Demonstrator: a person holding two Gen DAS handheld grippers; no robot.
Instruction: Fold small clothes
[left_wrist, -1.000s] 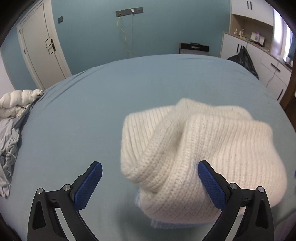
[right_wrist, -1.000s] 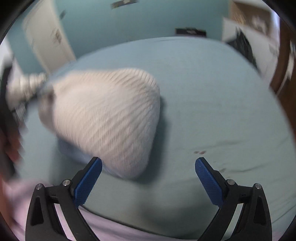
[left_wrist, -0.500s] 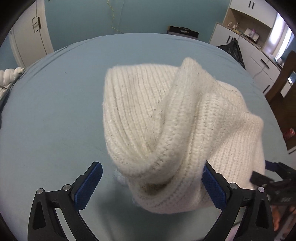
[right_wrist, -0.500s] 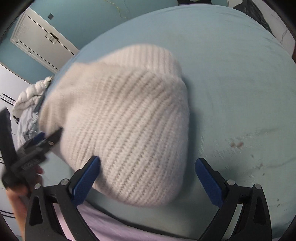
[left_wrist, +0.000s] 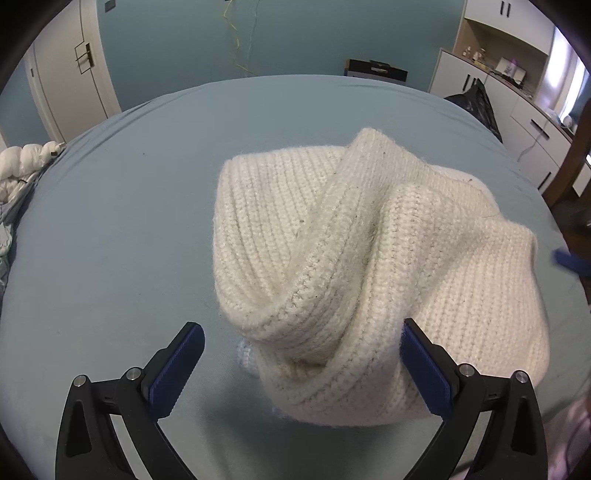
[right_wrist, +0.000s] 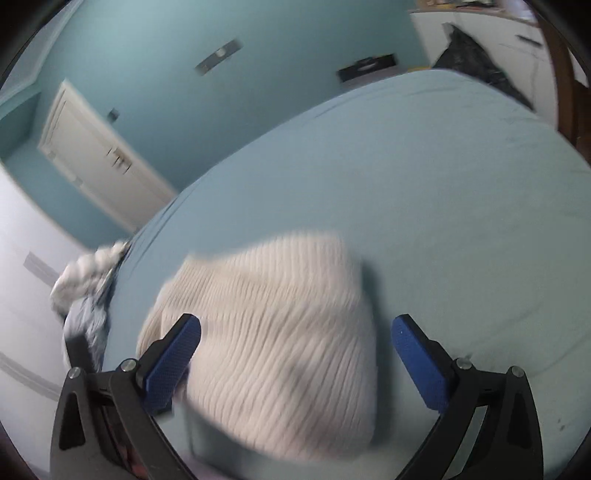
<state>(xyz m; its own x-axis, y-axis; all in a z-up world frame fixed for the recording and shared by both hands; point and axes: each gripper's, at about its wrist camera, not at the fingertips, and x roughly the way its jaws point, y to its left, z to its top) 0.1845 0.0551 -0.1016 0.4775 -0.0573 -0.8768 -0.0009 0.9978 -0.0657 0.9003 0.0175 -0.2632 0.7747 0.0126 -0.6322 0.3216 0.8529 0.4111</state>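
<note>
Lay rumpled on the bed (left_wrist: 147, 221), cream knit hat (left_wrist: 369, 266), just ahead of the left gripper (left_wrist: 303, 365), between spread fingers (left_wrist: 177, 369). Right gripper (right_wrist: 295, 365) equally spread, empty. Best pinched at one thick edge, then smoothed flat.
</note>
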